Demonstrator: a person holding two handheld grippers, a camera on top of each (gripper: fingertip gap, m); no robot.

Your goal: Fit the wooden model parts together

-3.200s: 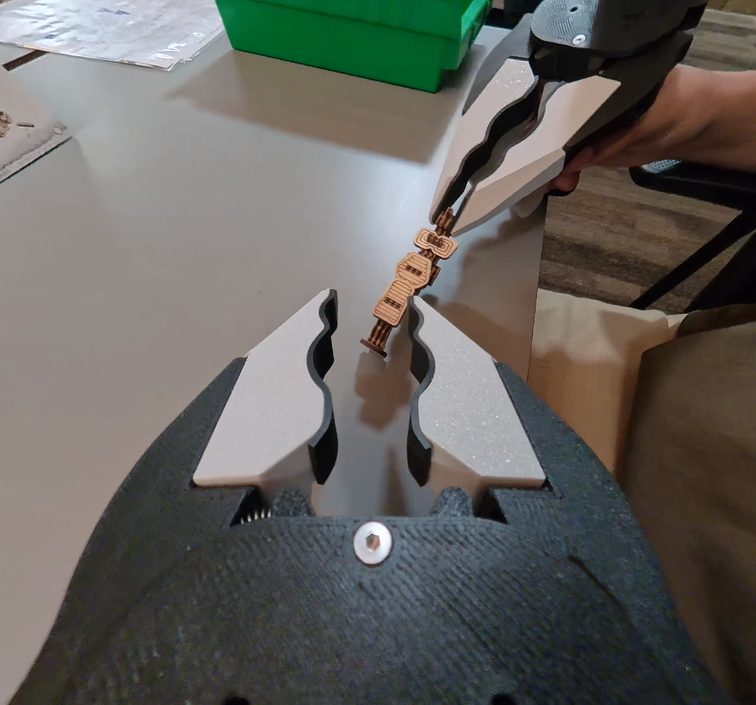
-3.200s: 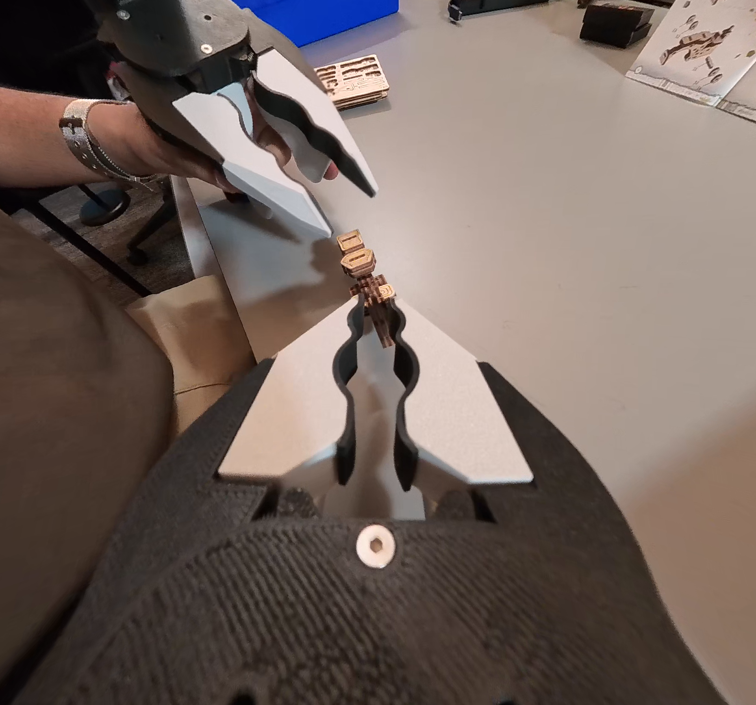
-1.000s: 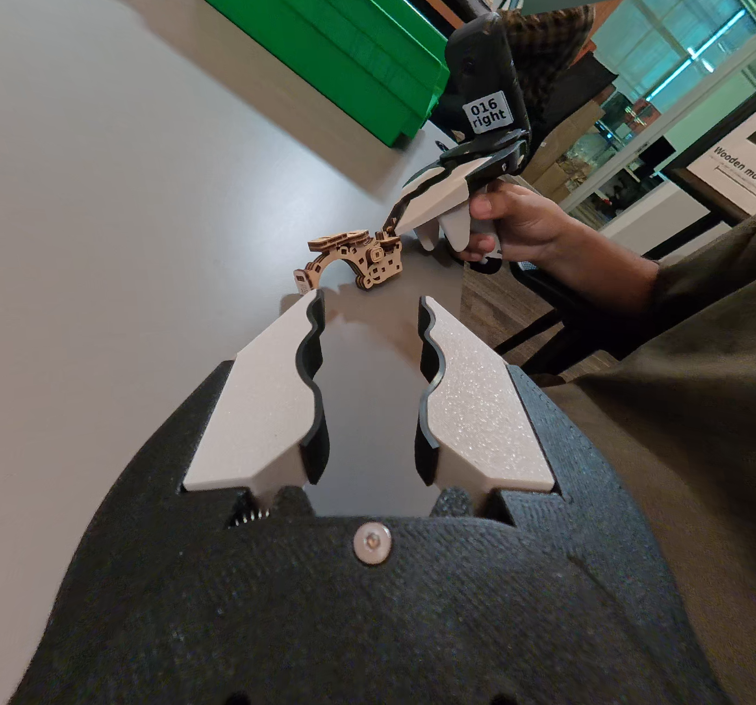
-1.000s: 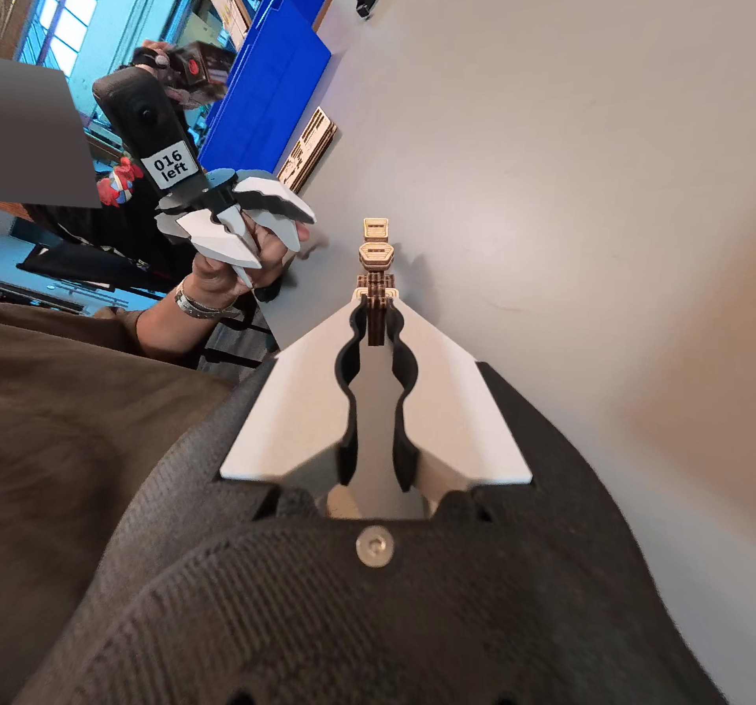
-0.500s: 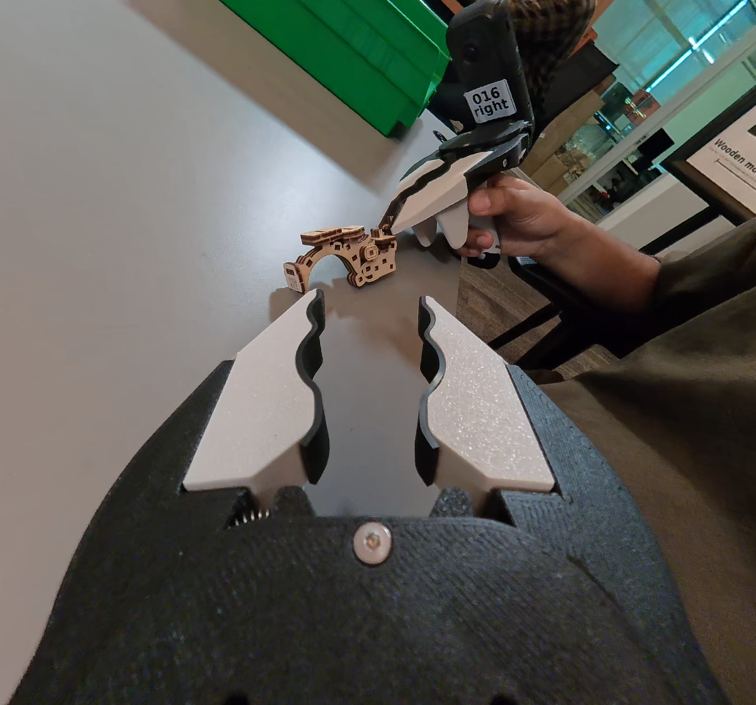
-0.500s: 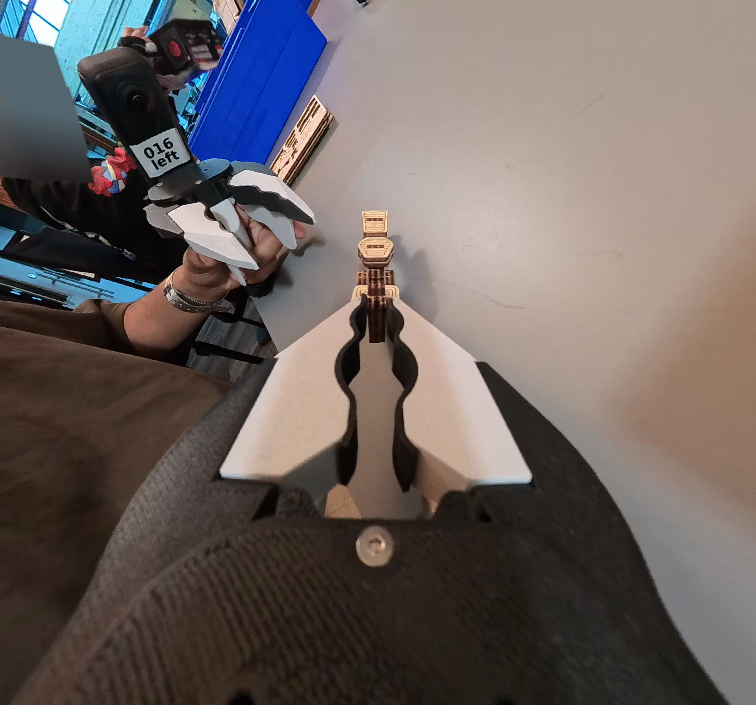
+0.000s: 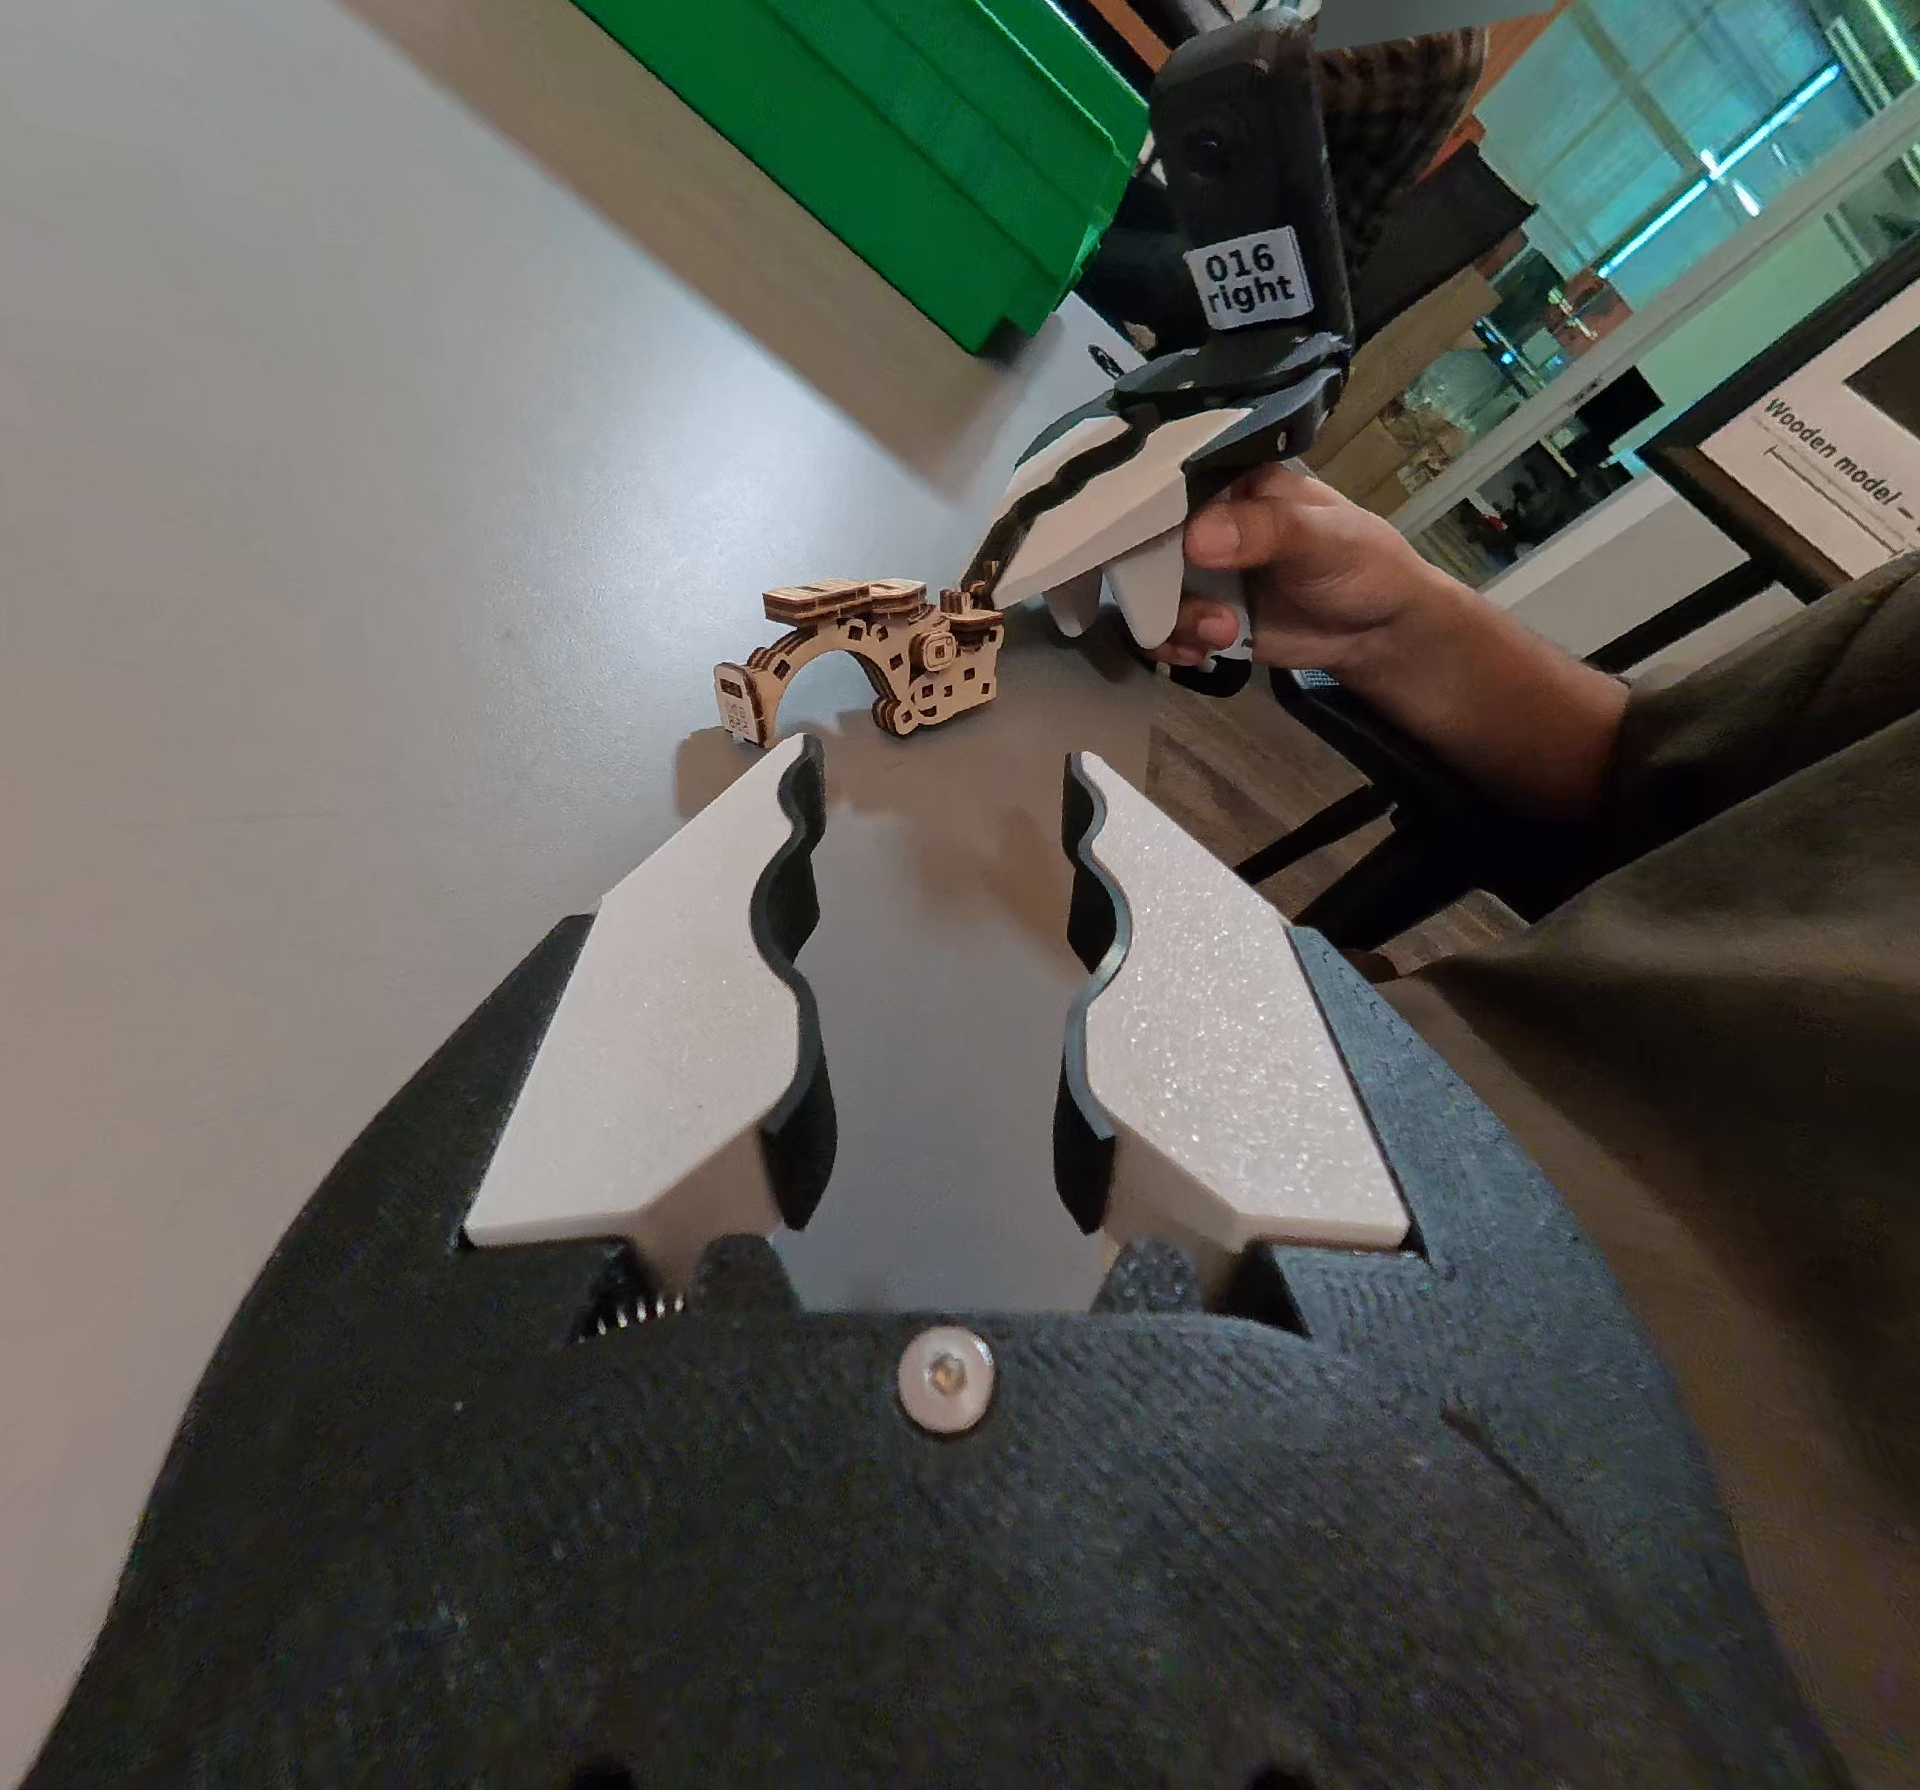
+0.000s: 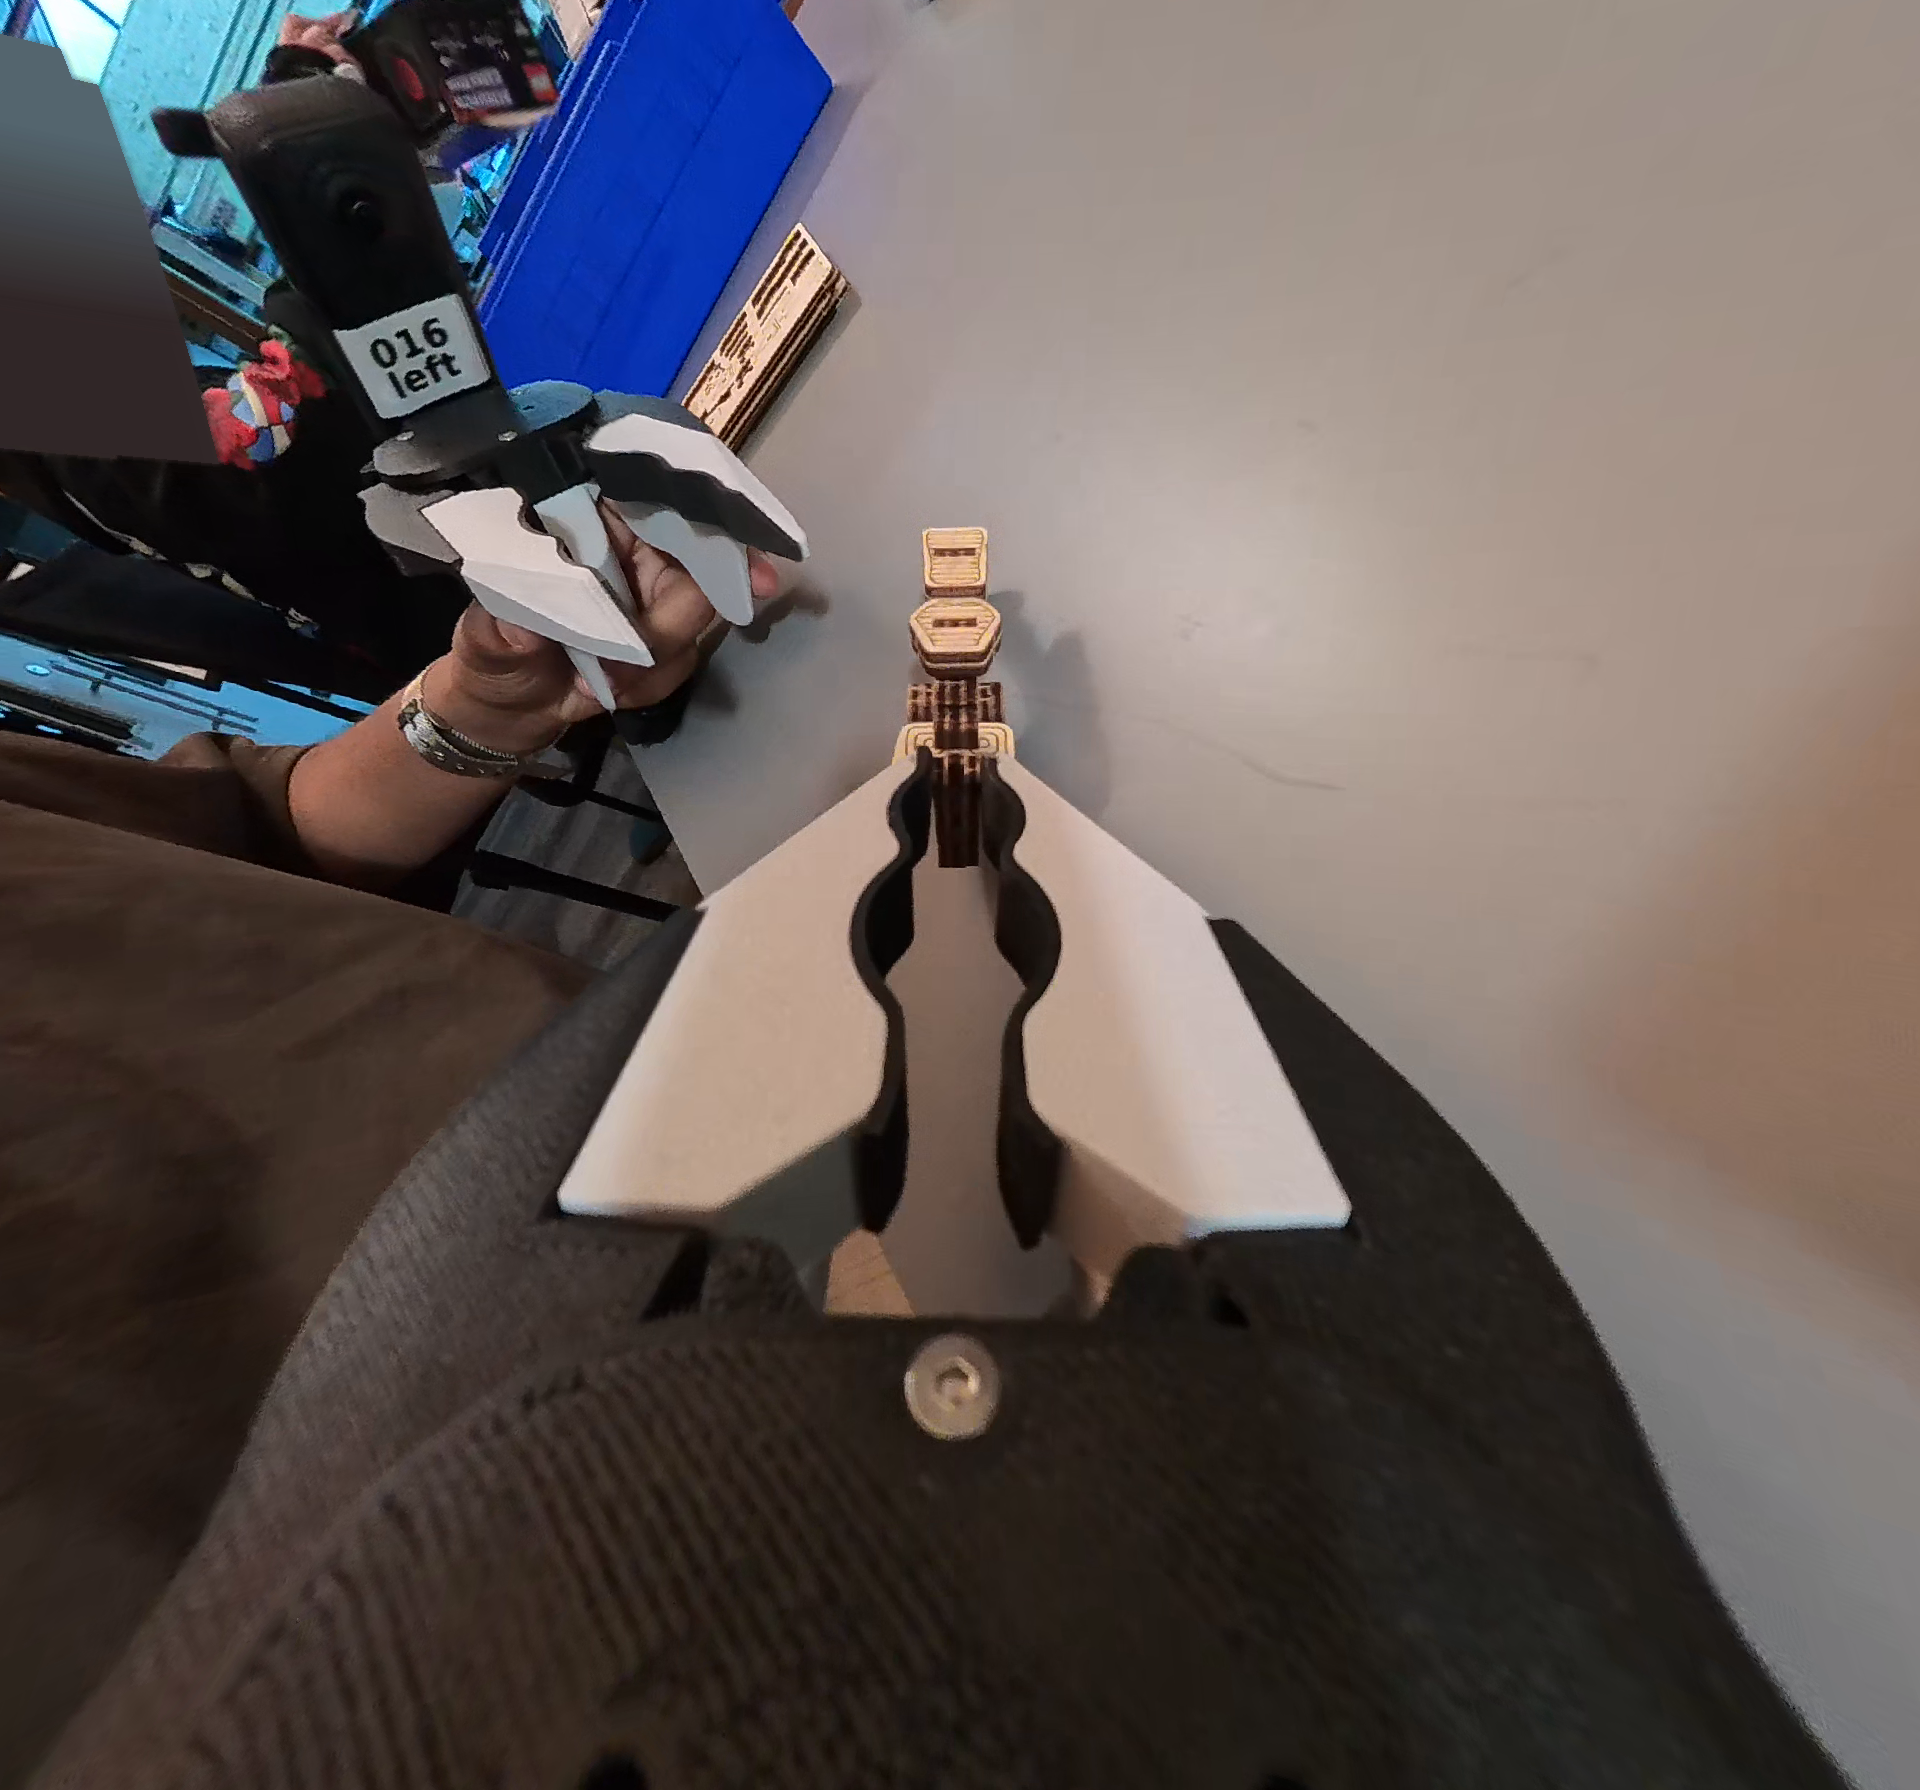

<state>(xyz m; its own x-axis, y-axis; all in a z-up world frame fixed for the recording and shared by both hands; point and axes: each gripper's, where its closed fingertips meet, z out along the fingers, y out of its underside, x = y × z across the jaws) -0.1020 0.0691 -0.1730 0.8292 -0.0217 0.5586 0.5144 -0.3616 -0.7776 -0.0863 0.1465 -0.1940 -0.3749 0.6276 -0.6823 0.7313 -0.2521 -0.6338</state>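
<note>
A small arched wooden model (image 7: pixel 862 660) stands on the grey table (image 7: pixel 312 493) near its right edge. My right gripper (image 8: pixel 956 769) is shut on the model's near end (image 8: pixel 954 639); in the left wrist view the right gripper (image 7: pixel 982 587) pinches the model's right end. My left gripper (image 7: pixel 940 764) is open and empty, a short way in front of the model without touching it. In the right wrist view the left gripper (image 8: pixel 717 613) hangs open, left of the model.
A green bin (image 7: pixel 831 78) stands at the far side of the table. A blue bin (image 8: pixel 665 161) and a stack of wooden part sheets (image 8: pixel 769 338) lie beyond the left gripper. The table edge (image 7: pixel 1132 732) runs close by the model; a person's lap lies below it. My hands' fingertips stand some 9 centimeters from each other.
Earlier the model hung in the right gripper between my left fingers. Now it stands on the table and the left gripper has drawn back, still open. Little has moved in the last half second.
</note>
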